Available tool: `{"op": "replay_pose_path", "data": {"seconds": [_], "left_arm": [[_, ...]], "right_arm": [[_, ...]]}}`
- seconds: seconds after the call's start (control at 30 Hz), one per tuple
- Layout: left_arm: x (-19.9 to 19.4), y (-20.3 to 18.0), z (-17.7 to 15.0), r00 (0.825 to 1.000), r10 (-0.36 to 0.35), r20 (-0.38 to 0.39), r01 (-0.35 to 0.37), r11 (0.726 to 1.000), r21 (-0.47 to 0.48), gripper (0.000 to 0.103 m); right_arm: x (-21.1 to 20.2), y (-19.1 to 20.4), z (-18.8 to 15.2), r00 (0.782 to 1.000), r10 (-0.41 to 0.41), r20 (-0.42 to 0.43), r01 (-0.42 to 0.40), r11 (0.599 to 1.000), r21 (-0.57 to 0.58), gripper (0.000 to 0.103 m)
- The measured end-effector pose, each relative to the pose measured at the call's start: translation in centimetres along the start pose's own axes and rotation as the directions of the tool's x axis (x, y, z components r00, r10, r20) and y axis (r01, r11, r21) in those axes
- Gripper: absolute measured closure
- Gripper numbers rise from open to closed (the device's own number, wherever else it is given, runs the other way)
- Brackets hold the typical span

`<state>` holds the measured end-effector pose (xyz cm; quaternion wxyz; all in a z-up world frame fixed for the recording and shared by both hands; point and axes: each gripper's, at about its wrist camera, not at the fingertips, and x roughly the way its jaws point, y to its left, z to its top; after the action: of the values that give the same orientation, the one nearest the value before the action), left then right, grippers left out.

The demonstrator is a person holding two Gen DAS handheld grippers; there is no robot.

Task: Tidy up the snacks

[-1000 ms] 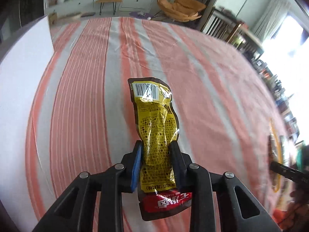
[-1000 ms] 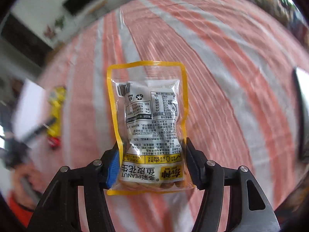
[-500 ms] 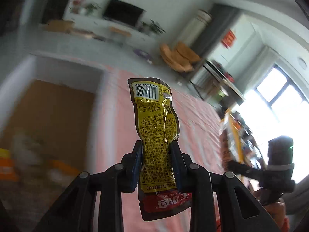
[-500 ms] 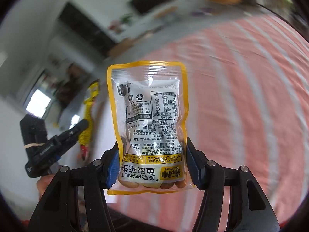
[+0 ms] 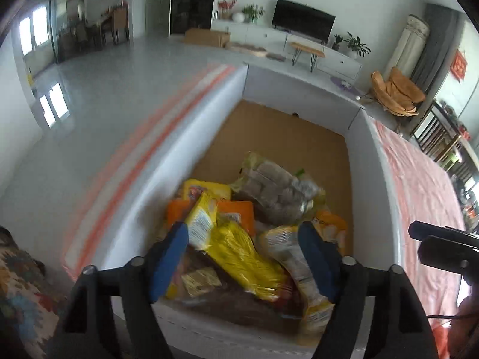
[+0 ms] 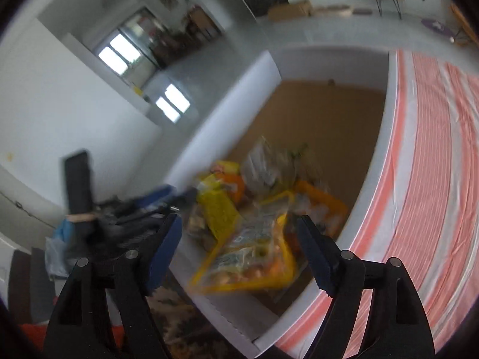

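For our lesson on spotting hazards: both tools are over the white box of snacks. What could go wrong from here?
1. The peanut pack is between the opening jaws of the right tool, close over the near wall of the white box; it might catch the rim and land outside.
2. The left tool and right tool are close together, so they could collide.

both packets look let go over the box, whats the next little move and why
Probably lift both grippers clear of the white box. The left gripper and right gripper are opening, their pads off the packets, which sit on the snack pile.
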<state>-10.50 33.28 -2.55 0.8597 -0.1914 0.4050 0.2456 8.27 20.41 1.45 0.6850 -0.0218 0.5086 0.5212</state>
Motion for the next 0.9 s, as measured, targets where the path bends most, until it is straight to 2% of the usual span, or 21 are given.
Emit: {"op": "replay_pose_path", "data": {"seconds": [0.1,0.2,0.23,0.33,0.37,0.43,0.53,0.7,0.83,0.9], "left_arm": [[-1.2,-1.3,-0.2,0.998,0.037,0.058,-0.041,0.997,0.061,0.021],[-2.3,-3.0,-0.3,0.994,0.017,0.108,-0.028,0.994,0.103,0.016],[-2.9,-3.5,-0.3,0.991,0.006,0.132,-0.021,0.994,0.109,0.011],[-4.4,-4.4,-0.4,0.978,-0.036,0.206,0.021,0.997,0.075,0.0],[-4.6,-4.5,-0.2,0.975,-0.036,0.221,0.025,0.998,0.053,0.0],[-4.6,-4.4,0.0,0.976,-0.032,0.217,0.032,0.999,0.004,0.0],[-4.5,-4.4,0.0,0.986,-0.04,0.162,0.045,0.999,-0.025,0.0],[-5.0,-5.2,0.2,0.984,0.072,0.162,-0.081,0.995,0.051,0.0],[-6.3,-5.1,0.1,0.967,0.137,0.216,-0.155,0.986,0.067,0.0],[-7.0,-5.2,0.2,0.949,0.193,0.248,-0.218,0.973,0.076,0.0]], "right_arm": [[0.2,-1.1,0.0,0.999,-0.041,0.001,0.041,0.999,-0.006,0.022],[-1.1,-1.1,-0.9,0.995,-0.098,0.03,0.099,0.995,-0.021,0.022],[-1.7,-0.8,-1.2,0.992,-0.123,0.041,0.124,0.992,-0.027,0.022],[-3.0,-1.1,-1.4,0.979,-0.194,0.064,0.197,0.98,-0.043,0.022],[-3.3,-1.1,-1.4,0.974,-0.215,0.069,0.218,0.975,-0.047,0.022],[-3.9,-0.9,-1.5,0.966,-0.245,0.077,0.25,0.967,-0.053,0.022],[-4.5,-0.6,-1.3,0.961,-0.265,0.084,0.27,0.961,-0.059,0.022],[-4.2,0.4,-1.0,0.955,-0.284,0.087,0.291,0.953,-0.081,0.022],[-4.2,1.0,-1.0,0.948,-0.3,0.101,0.31,0.946,-0.096,0.022],[-4.2,1.3,-0.9,0.944,-0.313,0.104,0.324,0.94,-0.106,0.022]]}}
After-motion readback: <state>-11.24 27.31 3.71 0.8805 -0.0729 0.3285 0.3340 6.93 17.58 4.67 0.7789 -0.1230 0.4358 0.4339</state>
